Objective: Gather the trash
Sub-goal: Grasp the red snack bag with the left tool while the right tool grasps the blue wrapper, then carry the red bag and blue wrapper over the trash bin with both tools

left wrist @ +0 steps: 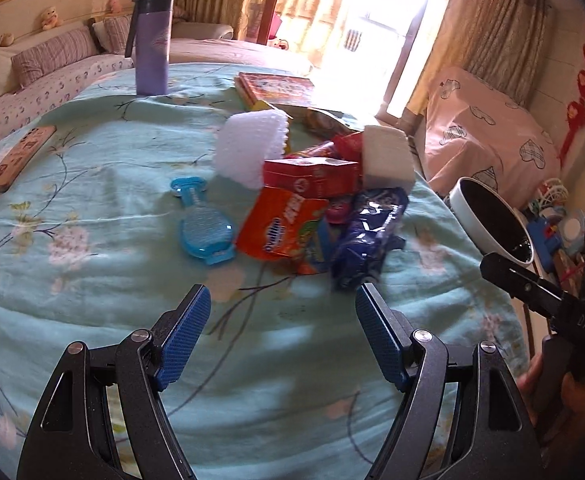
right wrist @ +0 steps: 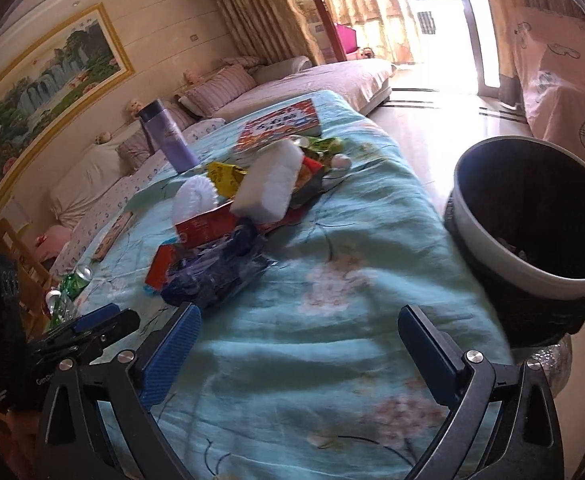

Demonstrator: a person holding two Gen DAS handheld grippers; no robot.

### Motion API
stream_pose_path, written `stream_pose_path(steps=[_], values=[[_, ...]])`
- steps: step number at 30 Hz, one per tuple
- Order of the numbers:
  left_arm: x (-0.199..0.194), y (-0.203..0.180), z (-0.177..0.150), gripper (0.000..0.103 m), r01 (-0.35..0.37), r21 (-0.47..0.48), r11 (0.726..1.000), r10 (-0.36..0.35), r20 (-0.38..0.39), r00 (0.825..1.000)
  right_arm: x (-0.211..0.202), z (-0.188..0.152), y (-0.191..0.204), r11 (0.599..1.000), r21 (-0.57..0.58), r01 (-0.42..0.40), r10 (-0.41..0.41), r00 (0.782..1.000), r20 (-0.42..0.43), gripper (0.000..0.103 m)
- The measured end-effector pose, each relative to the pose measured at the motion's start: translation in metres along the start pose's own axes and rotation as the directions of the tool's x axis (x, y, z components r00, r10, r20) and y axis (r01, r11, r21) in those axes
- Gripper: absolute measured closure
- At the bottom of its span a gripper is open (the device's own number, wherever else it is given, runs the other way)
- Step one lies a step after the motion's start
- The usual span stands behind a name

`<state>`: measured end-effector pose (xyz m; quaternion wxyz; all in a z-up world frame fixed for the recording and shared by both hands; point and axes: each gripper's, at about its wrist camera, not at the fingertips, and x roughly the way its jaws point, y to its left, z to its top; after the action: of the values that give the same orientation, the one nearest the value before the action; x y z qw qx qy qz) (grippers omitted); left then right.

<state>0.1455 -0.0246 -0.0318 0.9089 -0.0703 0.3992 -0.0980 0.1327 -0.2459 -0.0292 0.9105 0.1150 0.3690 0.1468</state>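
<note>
A pile of trash lies mid-table on the light blue floral cloth (left wrist: 132, 208): an orange snack bag (left wrist: 282, 222), a dark blue wrapper (left wrist: 366, 232), a red carton (left wrist: 310, 176), white foam netting (left wrist: 250, 146) and a white foam block (left wrist: 386, 158). The pile also shows in the right wrist view, with the blue wrapper (right wrist: 216, 268) nearest and the foam block (right wrist: 268, 186) behind. A white-rimmed trash bin (right wrist: 532, 216) with a dark liner stands off the table's right edge. My left gripper (left wrist: 282, 300) is open and empty, just short of the pile. My right gripper (right wrist: 298, 320) is open and empty over bare cloth.
A purple tumbler (left wrist: 152, 44) stands at the table's far side. A blue plastic brush (left wrist: 206, 226) lies left of the pile. A red book (left wrist: 276, 88) lies behind it. A wooden case (left wrist: 20, 158) and a green can (right wrist: 74, 280) sit at the left edge. A sofa stands beyond.
</note>
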Motion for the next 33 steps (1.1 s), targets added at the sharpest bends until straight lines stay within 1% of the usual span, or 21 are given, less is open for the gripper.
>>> stream_pose_path(steps=[2,5,9,12,14,16,18,19,20,21,22,23,24,25,26,27,29,33], values=[[0.001,0.007,0.002,0.026,-0.008,0.002,1.000,0.008,0.001,1.000,0.006,-0.001,0.008,1.000,0.002,-0.010,0.009,1.000,0.028,0.004],[0.004,0.021,0.005,0.026,-0.017,0.006,1.000,0.017,-0.007,1.000,0.017,0.002,0.018,1.000,-0.006,-0.014,0.014,1.000,0.022,0.003],[0.013,0.032,0.014,0.026,-0.022,0.033,0.999,0.022,-0.017,1.000,0.038,0.012,0.023,0.998,0.045,-0.052,0.054,0.998,-0.041,0.003],[0.024,0.037,0.024,0.026,-0.006,0.036,0.999,0.007,-0.027,1.000,0.054,0.018,0.021,0.993,0.101,-0.067,0.075,0.994,-0.076,0.003],[0.033,0.039,0.031,0.026,0.017,0.044,0.999,-0.015,-0.037,0.999,0.066,0.022,0.016,0.982,0.161,-0.098,0.114,0.989,-0.092,0.004],[0.042,0.037,0.036,0.027,0.018,0.056,0.998,-0.015,-0.049,0.999,0.075,0.025,0.012,0.973,0.203,-0.107,0.128,0.987,-0.095,0.007],[0.049,0.034,0.039,0.027,0.042,0.072,0.997,-0.038,-0.060,0.998,0.084,0.026,0.008,0.966,0.231,-0.115,0.143,0.984,-0.107,0.022],[0.053,0.032,0.040,0.033,0.048,0.082,0.995,-0.043,-0.068,0.997,0.090,0.025,0.006,0.960,0.250,-0.126,0.160,0.980,-0.120,0.026],[0.058,0.029,0.040,0.044,0.056,0.093,0.994,-0.049,-0.083,0.995,0.094,0.024,0.003,0.953,0.268,-0.140,0.180,0.975,-0.131,0.039],[0.061,0.026,0.039,0.057,0.067,0.103,0.992,-0.057,-0.097,0.994,0.098,0.022,0.002,0.946,0.282,-0.156,0.202,0.969,-0.140,0.051],[0.062,0.024,0.038,0.065,0.080,0.113,0.990,-0.069,-0.102,0.992,0.099,0.020,0.002,0.942,0.286,-0.173,0.219,0.966,-0.139,0.053],[0.062,0.022,0.036,0.082,0.093,0.121,0.988,-0.080,-0.106,0.991,0.097,0.018,0.003,0.944,0.275,-0.181,0.224,0.966,-0.133,0.059],[0.060,0.020,0.035,0.088,0.098,0.127,0.987,-0.084,-0.106,0.991,0.095,0.018,0.004,0.948,0.259,-0.183,0.221,0.967,-0.127,0.066],[0.057,0.020,0.033,0.090,0.097,0.129,0.987,-0.085,-0.099,0.991,0.090,0.018,0.005,0.953,0.243,-0.180,0.214,0.969,-0.121,0.068],[0.053,0.019,0.031,0.096,0.103,0.130,0.986,-0.091,-0.096,0.991,0.085,0.017,0.005,0.955,0.234,-0.182,0.214,0.970,-0.118,0.070],[0.050,0.019,0.029,0.097,0.110,0.128,0.986,-0.098,-0.097,0.990,0.081,0.017,0.005,0.956,0.228,-0.186,0.216,0.970,-0.115,0.072],[0.040,0.017,0.024,0.100,0.111,0.129,0.985,-0.101,-0.084,0.991,0.072,0.017,0.003,0.958,0.216,-0.189,0.216,0.970,-0.110,0.073],[0.019,0.008,0.014,0.101,0.115,0.133,0.984,-0.109,-0.057,0.992,0.048,0.014,-0.002,0.961,0.196,-0.196,0.218,0.971,-0.099,0.073]])
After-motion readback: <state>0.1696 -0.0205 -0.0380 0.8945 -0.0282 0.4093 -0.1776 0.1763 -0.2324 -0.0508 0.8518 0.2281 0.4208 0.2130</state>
